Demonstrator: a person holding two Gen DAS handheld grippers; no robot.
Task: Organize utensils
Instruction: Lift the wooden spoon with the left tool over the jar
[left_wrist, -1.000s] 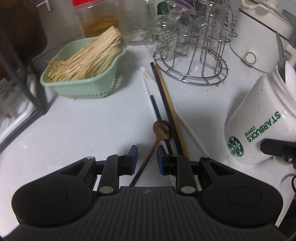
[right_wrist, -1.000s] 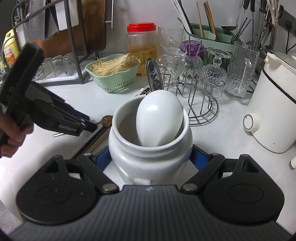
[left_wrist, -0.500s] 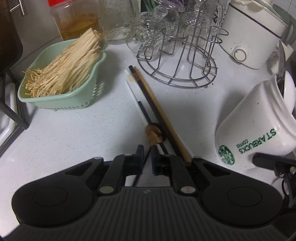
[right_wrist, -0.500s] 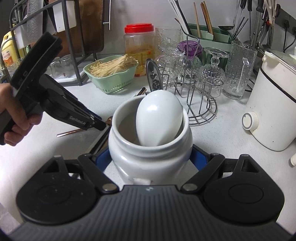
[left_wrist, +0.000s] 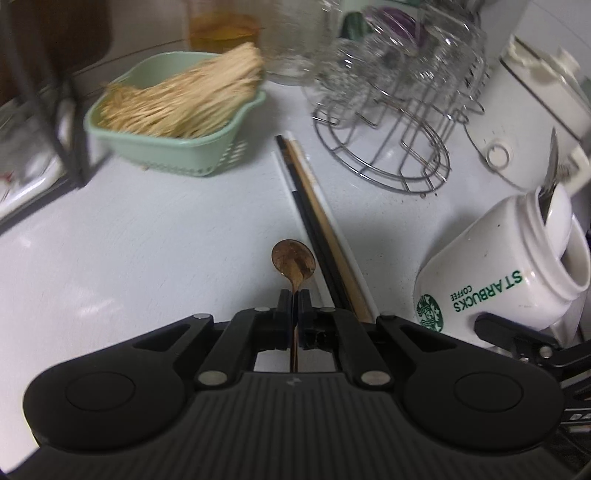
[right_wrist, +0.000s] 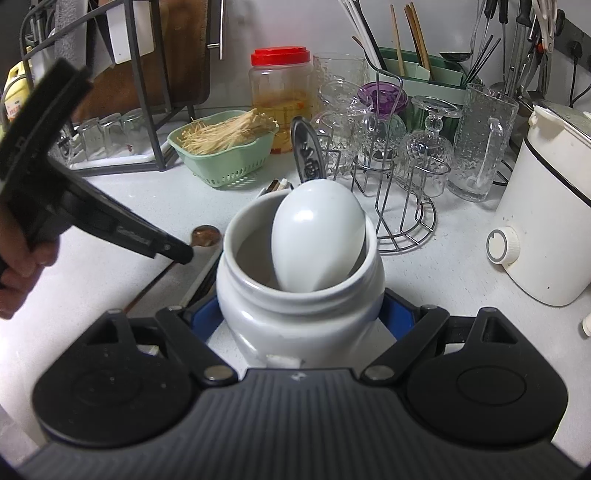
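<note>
A home kitchen: a white counter (right_wrist: 443, 266) crowded with a wire rack (right_wrist: 402, 206) of upturned glasses, a red-lidded jar (right_wrist: 280, 88) at 12 o'clock, a green basket (right_wrist: 225, 162) of enoki mushrooms, a white cooker (right_wrist: 546, 221) at 3 o'clock, and utensils hanging on the wall.

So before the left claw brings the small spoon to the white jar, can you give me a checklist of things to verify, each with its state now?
1. Left claw shut on the copper spoon handle: ok.
2. Spoon sits straight between the pads, bowl pointing forward: ok.
3. Spoon lifted clear of the chopsticks on the counter: cannot tell.
4. Right claw grips the white jar on both sides: ok.
5. Jar mouth tilted toward the left claw: ok.
6. Free room in the jar beside the white spoon and metal handle: ok, on its left side.
</note>
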